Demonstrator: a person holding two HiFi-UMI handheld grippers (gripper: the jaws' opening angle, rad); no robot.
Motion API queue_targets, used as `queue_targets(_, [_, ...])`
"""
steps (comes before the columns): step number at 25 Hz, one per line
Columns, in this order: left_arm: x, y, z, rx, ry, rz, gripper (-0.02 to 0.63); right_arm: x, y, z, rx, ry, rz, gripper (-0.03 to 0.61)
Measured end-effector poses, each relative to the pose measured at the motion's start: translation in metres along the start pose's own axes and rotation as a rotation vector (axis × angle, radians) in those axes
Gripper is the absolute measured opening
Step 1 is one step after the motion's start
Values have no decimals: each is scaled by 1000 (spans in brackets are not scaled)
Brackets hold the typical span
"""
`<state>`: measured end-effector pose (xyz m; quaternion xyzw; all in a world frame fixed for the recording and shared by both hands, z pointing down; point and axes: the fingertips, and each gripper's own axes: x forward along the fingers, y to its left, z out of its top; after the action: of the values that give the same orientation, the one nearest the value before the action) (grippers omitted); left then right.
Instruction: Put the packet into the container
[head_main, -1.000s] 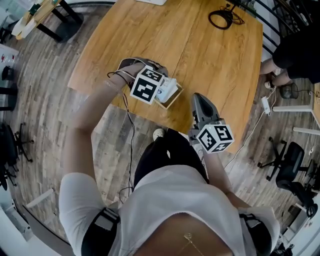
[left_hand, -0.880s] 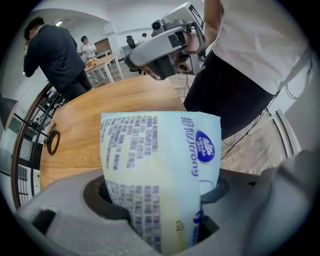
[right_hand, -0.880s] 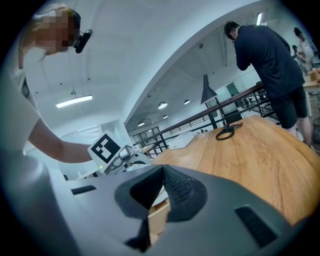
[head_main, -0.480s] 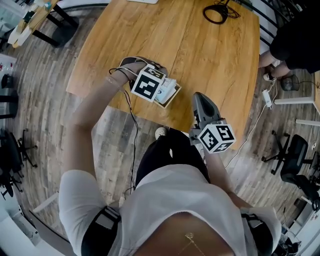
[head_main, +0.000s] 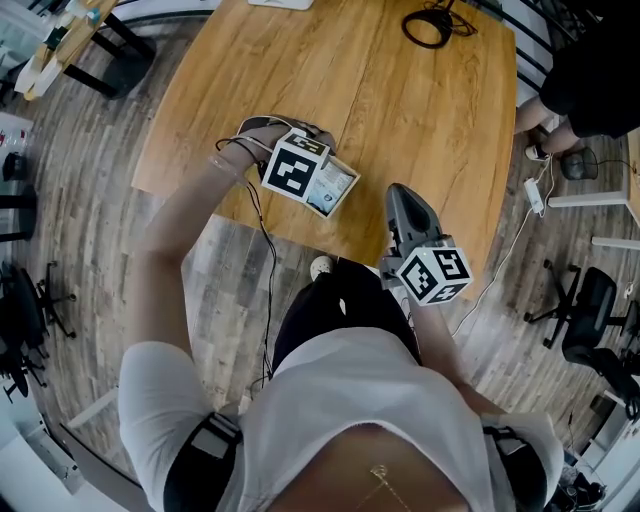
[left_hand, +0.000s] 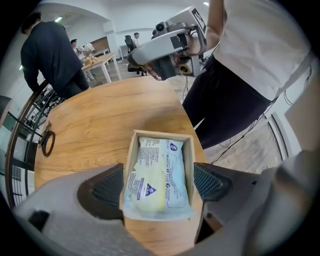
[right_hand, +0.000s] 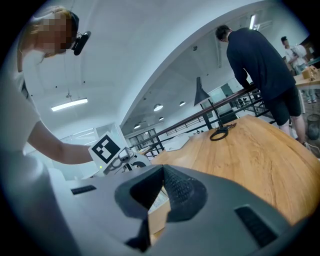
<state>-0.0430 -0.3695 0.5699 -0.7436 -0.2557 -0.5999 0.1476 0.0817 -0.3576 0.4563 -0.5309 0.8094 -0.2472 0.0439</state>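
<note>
The left gripper (left_hand: 159, 186) points steeply down over the small open rectangular wooden box (left_hand: 159, 133). Its 2 jaws have just been opening: they now stand wide apart, 1 mesh pad outside each long wall of the box, and press on nothing. Between them the pale blue-and-white plastic packet (left_hand: 159, 167) lies flat inside the box and fills most of it. Its sealed end nearest the gripper appears to lap over the box's end wall. In the head view a second ago the packet sits tilted, with 1 end raised above the box rim; now it lies level within the walls. So the release looks done, and the packet is in the container. The box rests on the light wooden table (left_hand: 100, 115), beside the edge nearest the person. The right gripper (right_hand: 161, 192) hangs roughly level to the right of the box, apart from it, with its jaws closed together on nothing. What seems left is to lift the left gripper straight up, taking care not to snag the packet's overhanging end.
</note>
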Motion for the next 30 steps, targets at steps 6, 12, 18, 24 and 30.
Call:
queue_targets(6, [-7,4,1,-37,-21,60,425,-2,0,-2,-2,5,9,12])
queue_targets(12, [-23,18,-11,-62,-33,201,385,1,5,-4,-4,14,30,12])
queue_targets(18, [-28,6,-18,-115,-30,203,313,0,10,-7,-8,20,47,12])
queue_targets(24, [-4,3,-27,-188,-45,159,313,1,7,-9,-7,30,49,12])
queue_targets(30, [6,6,-34,-232,-36,128,313,1,-1,-8,-3,28,39,12])
